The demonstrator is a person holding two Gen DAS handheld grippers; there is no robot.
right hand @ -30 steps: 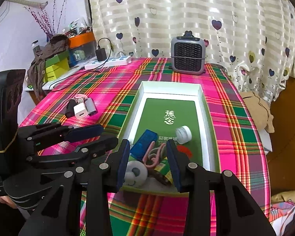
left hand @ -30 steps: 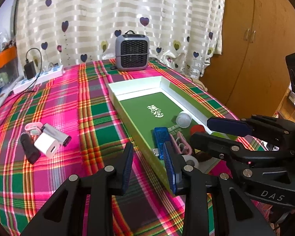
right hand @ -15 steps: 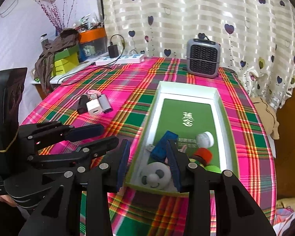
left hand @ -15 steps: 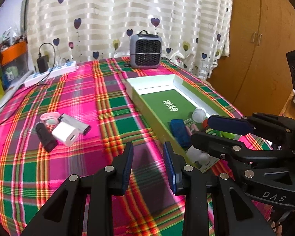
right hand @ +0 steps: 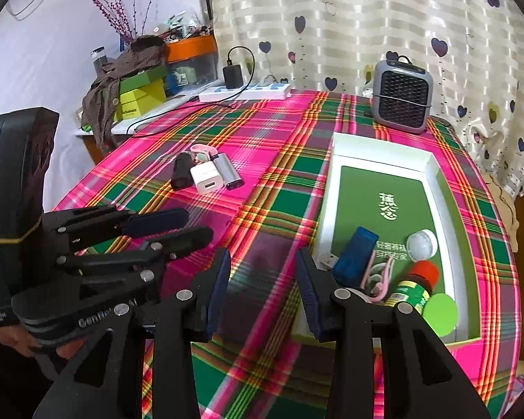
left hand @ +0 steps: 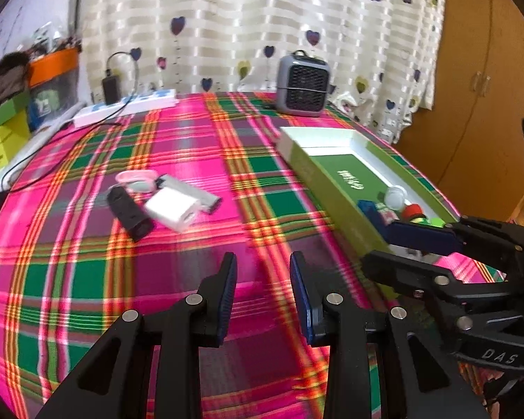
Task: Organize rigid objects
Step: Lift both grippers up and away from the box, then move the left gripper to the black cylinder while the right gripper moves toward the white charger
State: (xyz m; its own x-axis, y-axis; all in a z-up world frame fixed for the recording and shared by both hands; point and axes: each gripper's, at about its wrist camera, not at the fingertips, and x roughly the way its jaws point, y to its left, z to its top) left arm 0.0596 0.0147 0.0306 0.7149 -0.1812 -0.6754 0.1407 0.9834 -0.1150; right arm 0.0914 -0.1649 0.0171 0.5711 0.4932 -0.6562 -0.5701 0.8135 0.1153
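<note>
The white charger (left hand: pixel 173 208) lies on the plaid desk (left hand: pixel 87 279) at about 10 o'clock from the left tool (left hand: pixel 262 272), touching a black stick (left hand: pixel 129 211) and a silver stick (left hand: pixel 192 192). This tool is released, with nothing between its jaws. The green box (left hand: pixel 318 178) stands at 2 o'clock.

In the right wrist view, the right tool (right hand: pixel 263 269) is also released and empty over the cloth. The box is at 2 o'clock with a blue drive (right hand: pixel 354 256), a white cap (right hand: pixel 423 242) and a small bottle (right hand: pixel 415 288) inside. The charger group lies at 11 o'clock.
</note>
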